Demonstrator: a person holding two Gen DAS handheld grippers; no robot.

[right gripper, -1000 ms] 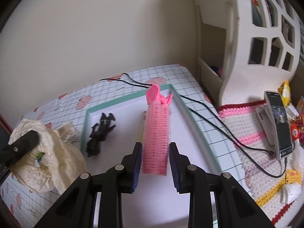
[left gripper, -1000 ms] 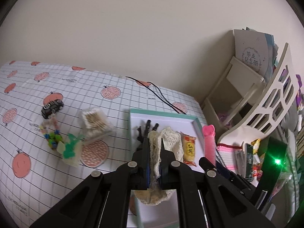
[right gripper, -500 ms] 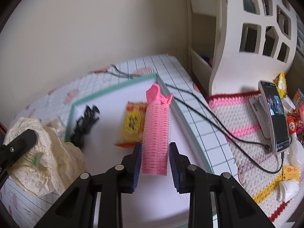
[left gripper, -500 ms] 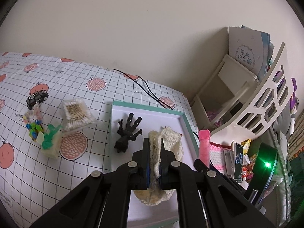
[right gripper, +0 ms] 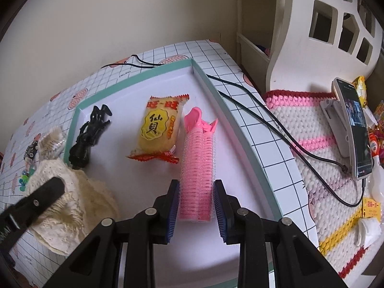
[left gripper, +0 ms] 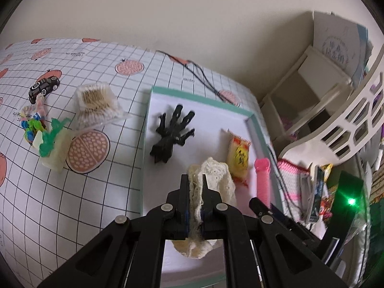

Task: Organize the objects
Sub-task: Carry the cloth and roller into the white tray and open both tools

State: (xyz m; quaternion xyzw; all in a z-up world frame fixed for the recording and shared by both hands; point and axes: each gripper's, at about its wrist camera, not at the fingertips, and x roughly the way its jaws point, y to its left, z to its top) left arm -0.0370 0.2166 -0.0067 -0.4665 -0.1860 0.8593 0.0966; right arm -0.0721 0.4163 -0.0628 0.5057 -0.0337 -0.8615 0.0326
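My left gripper point(left gripper: 195, 183) is shut on a cream crocheted cloth point(left gripper: 217, 180) and holds it over the near part of the teal-rimmed white tray point(left gripper: 192, 94). The cloth also shows in the right wrist view point(right gripper: 72, 199). My right gripper point(right gripper: 195, 189) is shut on a pink hair roller point(right gripper: 198, 163), held low over the tray's right side point(right gripper: 228, 117). The roller also shows in the left wrist view point(left gripper: 262, 180). In the tray lie a black hair claw clip point(left gripper: 171, 135) and a yellow snack packet point(right gripper: 159, 129).
On the checked tablecloth left of the tray lie a pack of cotton swabs point(left gripper: 96, 105), a green and white toy point(left gripper: 52, 144), colourful beads point(left gripper: 31, 127) and a black toy car point(left gripper: 44, 87). A black cable point(right gripper: 276, 124), a phone point(right gripper: 355, 129) and a white shelf point(right gripper: 312, 36) stand to the right.
Both grippers have moved lower and closer over the tray with their loads. The snack packet has come into full view beside the roller.
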